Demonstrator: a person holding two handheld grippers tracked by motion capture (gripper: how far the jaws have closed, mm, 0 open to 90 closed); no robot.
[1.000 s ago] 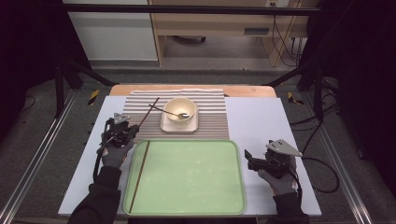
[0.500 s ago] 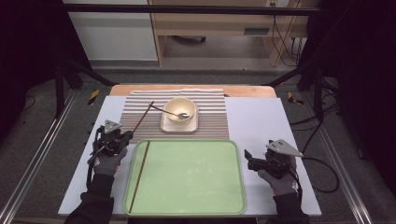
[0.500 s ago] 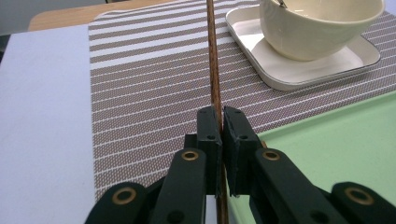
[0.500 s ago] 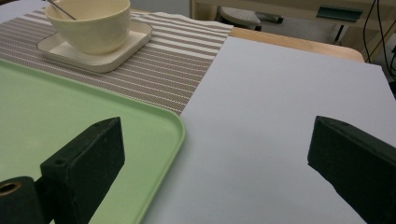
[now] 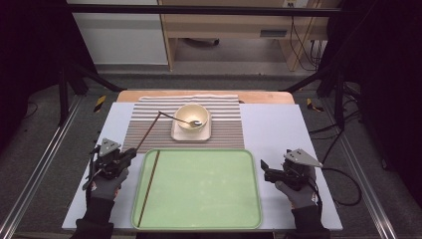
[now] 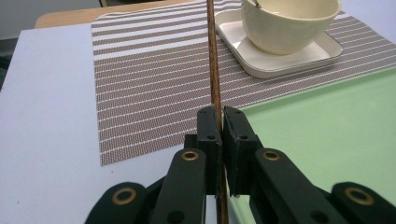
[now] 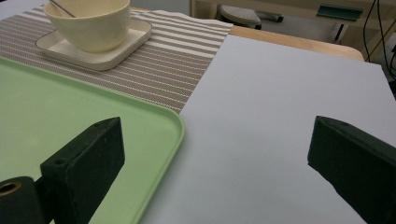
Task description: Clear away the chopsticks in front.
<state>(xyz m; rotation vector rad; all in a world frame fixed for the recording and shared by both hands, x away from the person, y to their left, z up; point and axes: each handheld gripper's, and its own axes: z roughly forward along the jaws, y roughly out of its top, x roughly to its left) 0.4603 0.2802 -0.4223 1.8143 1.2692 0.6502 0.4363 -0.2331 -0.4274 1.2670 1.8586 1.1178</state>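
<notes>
My left gripper (image 5: pixel 130 155) (image 6: pixel 220 122) is shut on a thin brown chopstick (image 5: pixel 148 132) (image 6: pixel 214 70), at the tray's far left corner. The stick slants up and away over the striped placemat (image 5: pixel 149 117) toward the bowl. A second chopstick (image 5: pixel 149 186) lies lengthwise in the left part of the green tray (image 5: pixel 199 152). A cream bowl (image 5: pixel 191 116) (image 6: pixel 289 23) with a metal spoon (image 5: pixel 188 121) stands on a square saucer (image 5: pixel 191 134). My right gripper (image 5: pixel 264 170) (image 7: pixel 215 158) rests open on the white table right of the tray, nothing between its jaws.
The white table board (image 5: pixel 278 124) has bare room right of the placemat and left of the tray. A wooden edge (image 5: pixel 263 97) runs along the far side. Black frame posts and cables stand beyond both side edges.
My left gripper has drawn back toward the near left with the chopstick, whose far tip has slid away from the bowl. The right gripper has kept still.
</notes>
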